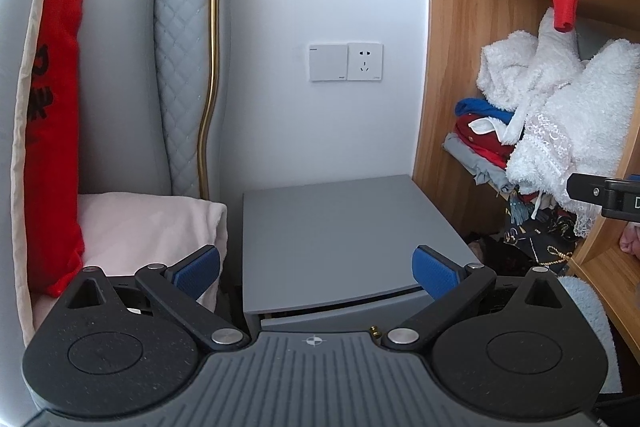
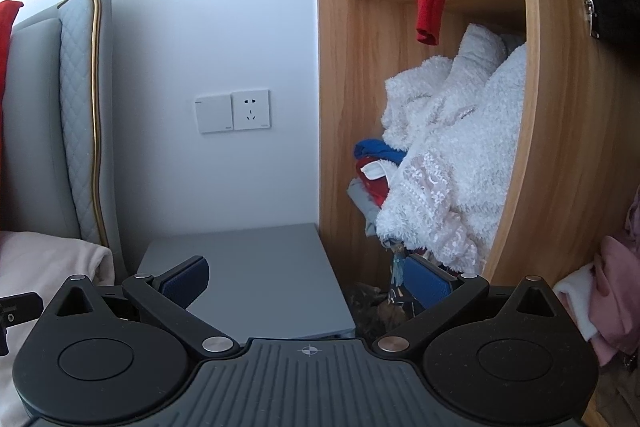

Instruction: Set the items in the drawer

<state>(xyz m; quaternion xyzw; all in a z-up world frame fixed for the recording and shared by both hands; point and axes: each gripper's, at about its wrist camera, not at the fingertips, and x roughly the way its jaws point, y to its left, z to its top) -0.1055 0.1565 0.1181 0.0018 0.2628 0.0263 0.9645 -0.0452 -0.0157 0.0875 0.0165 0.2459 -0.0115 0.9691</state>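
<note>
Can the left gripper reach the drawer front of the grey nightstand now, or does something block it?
Probably yes. The left gripper is open above the grey nightstand, and nothing lies between it and the drawer front just below.

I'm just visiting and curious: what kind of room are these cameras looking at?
Most likely a bedroom. A padded grey headboard stands beside a small grey nightstand, and an open wooden wardrobe holds heaped clothes, including a fluffy white garment.

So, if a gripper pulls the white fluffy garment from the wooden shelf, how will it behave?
The white fluffy garment is slumped in folds, so it will probably hang limp. It looks bulky but likely light. It spills over the folded clothes, so these may be dragged along. Its lace trim might catch on a finger.
</note>
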